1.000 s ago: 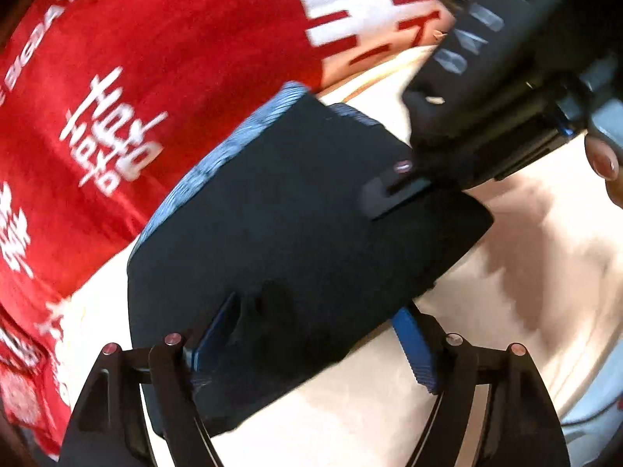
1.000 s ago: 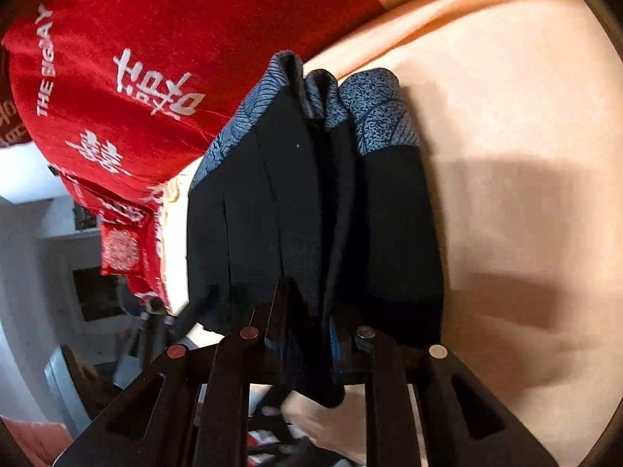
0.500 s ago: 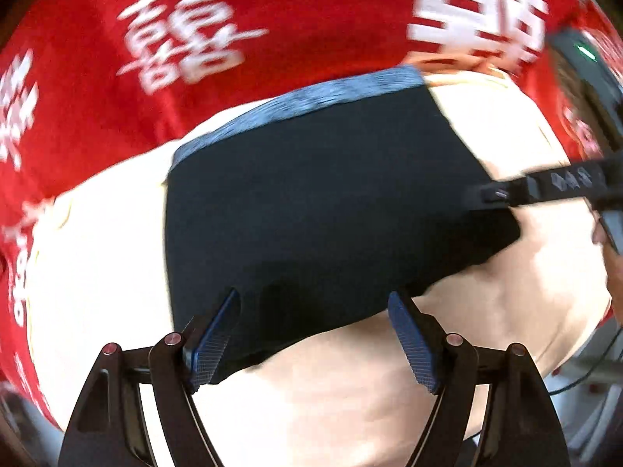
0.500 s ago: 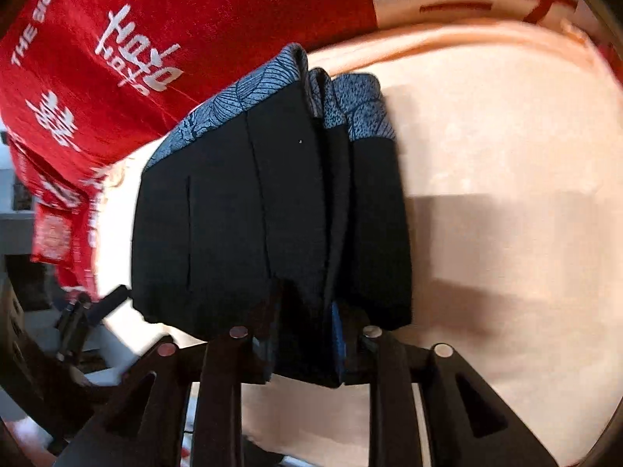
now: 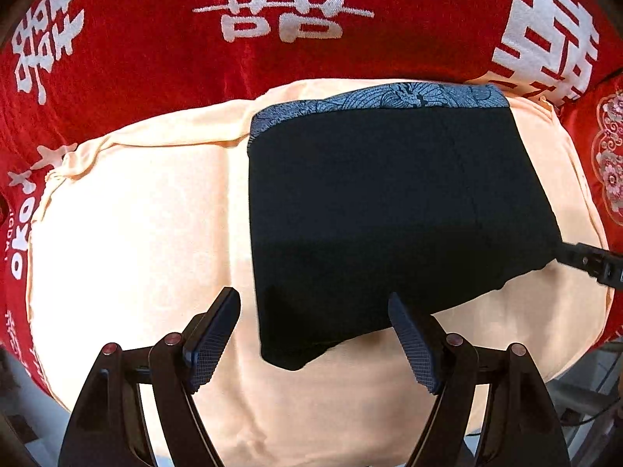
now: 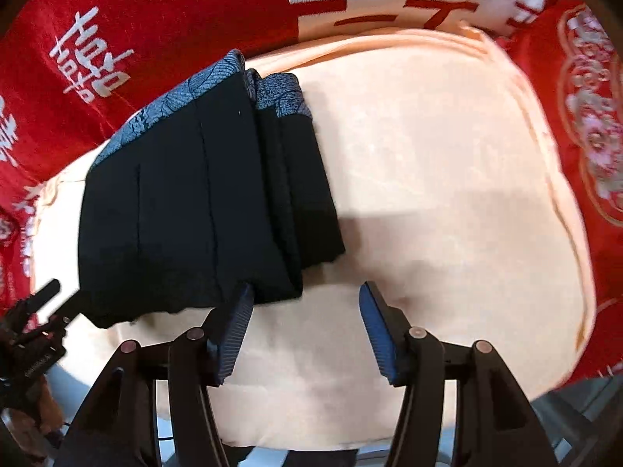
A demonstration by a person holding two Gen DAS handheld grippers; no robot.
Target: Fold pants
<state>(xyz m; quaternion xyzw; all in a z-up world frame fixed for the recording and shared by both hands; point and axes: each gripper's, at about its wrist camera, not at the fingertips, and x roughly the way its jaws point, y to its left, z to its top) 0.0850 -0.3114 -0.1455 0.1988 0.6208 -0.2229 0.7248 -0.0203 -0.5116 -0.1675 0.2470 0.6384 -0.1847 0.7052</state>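
The black pants [image 5: 389, 210] with a grey-blue patterned waistband [image 5: 389, 95] lie folded flat on a peach cloth [image 5: 136, 233]. In the right wrist view the pants [image 6: 194, 214] show stacked folded layers on their right side. My left gripper [image 5: 313, 334] is open and empty, its fingers on either side of the pants' near left corner, just above it. My right gripper [image 6: 305, 327] is open and empty, just in front of the pants' near right corner. The tip of the right gripper shows at the right edge of the left wrist view [image 5: 592, 262].
A red cloth with white characters [image 5: 272, 19] lies behind and around the peach cloth. A red embroidered cushion [image 6: 584, 116] is at the right. The peach cloth's front edge [image 6: 350, 439] drops off below the grippers.
My right gripper has opened and let go of the pants' folded edge. The pants now lie flat. Both grippers have drawn back toward the near edge.
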